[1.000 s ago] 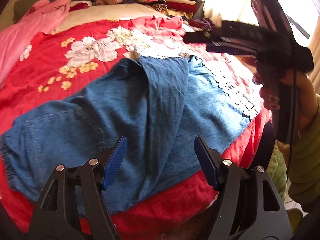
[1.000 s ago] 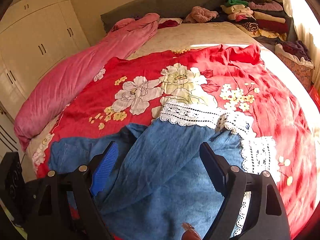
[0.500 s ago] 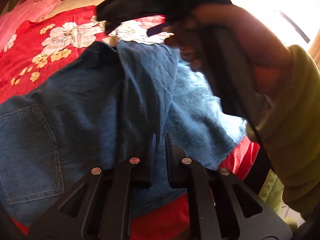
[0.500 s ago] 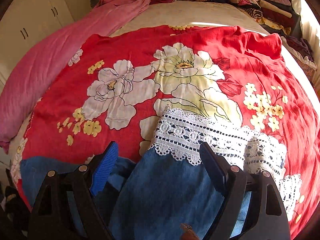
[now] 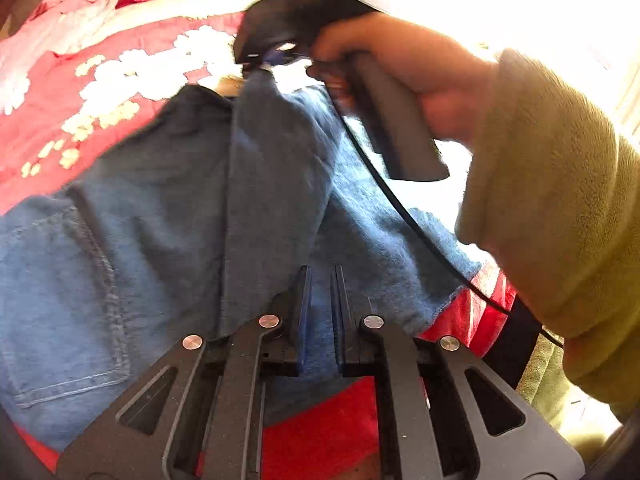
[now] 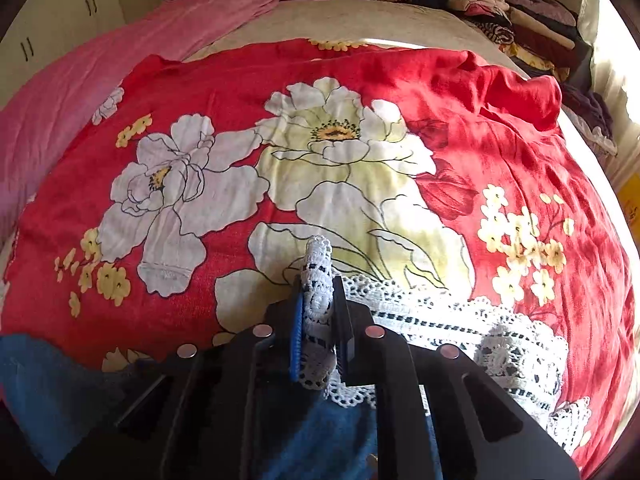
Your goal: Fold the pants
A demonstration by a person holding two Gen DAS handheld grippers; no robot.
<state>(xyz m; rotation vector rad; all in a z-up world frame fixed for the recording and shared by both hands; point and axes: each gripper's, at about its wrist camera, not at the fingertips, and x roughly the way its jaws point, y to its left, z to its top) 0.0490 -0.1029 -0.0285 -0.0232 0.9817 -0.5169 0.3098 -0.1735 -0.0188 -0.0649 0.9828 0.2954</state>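
Note:
Blue denim pants (image 5: 160, 200) with a white lace hem (image 6: 440, 320) lie spread over a red floral bedspread (image 6: 400, 76). My left gripper (image 5: 320, 276) is at their near edge, shut on a fold of denim pinched between its pads. My right gripper (image 6: 318, 284) is at the far end of a leg, its jaws closing tight on a bunched piece of the lace hem, which the pads press. In the left wrist view the right gripper (image 5: 260, 66) sits at the top over the far hem, held by a hand (image 5: 400, 64) in an olive sleeve (image 5: 560, 200).
A pink blanket (image 6: 120, 60) runs along the bed's left side. Stacked folded clothes (image 6: 500, 4) lie at the far right corner, and wardrobe doors (image 6: 60, 8) stand at far left. A black cable (image 5: 400, 208) hangs from the right gripper across the denim. The bed's near edge is just below my left gripper.
The left jaws went from wide open to shut on the denim fold. The right gripper moved forward and down to the lace hem and closed on it.

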